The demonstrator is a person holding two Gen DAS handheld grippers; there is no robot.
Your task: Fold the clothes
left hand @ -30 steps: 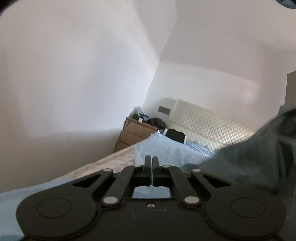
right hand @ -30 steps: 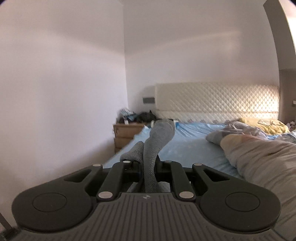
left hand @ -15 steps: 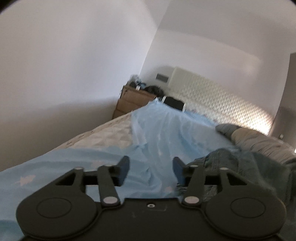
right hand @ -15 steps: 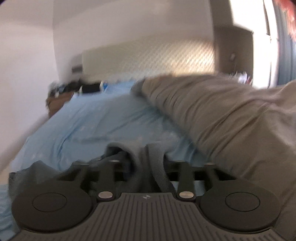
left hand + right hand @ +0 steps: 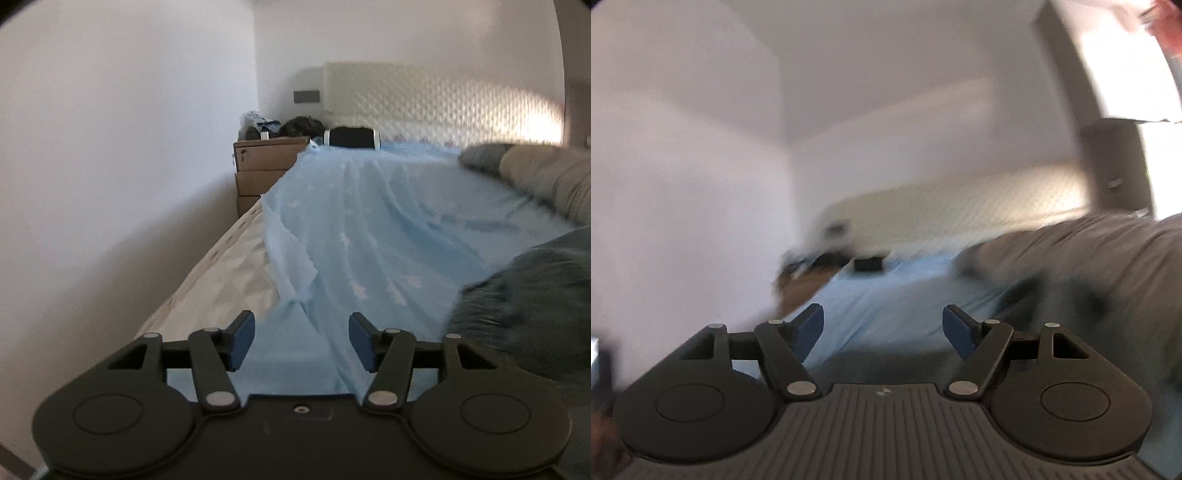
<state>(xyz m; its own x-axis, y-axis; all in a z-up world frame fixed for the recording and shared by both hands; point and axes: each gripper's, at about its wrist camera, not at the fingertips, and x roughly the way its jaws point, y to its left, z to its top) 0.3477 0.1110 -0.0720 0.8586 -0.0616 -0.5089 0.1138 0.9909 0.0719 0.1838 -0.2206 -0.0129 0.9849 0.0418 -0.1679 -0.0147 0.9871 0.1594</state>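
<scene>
A dark grey-blue garment [image 5: 528, 295] lies in a heap on the light blue bedsheet [image 5: 369, 221], to the right of my left gripper [image 5: 301, 341]. The left gripper is open and empty, low over the sheet. In the blurred right wrist view the same dark garment [image 5: 886, 365] lies just under and ahead of my right gripper [image 5: 882, 330], which is open and empty.
A grey-beige duvet [image 5: 546, 177] lies along the right side of the bed and shows in the right wrist view [image 5: 1108, 258]. A wooden nightstand [image 5: 266, 166] with clutter stands by the quilted headboard [image 5: 424, 96]. A white wall runs along the bed's left edge.
Both grippers have opened and let go of the dark garment, which has dropped onto the bed. Both have come down low over the sheet; the right one is moving.
</scene>
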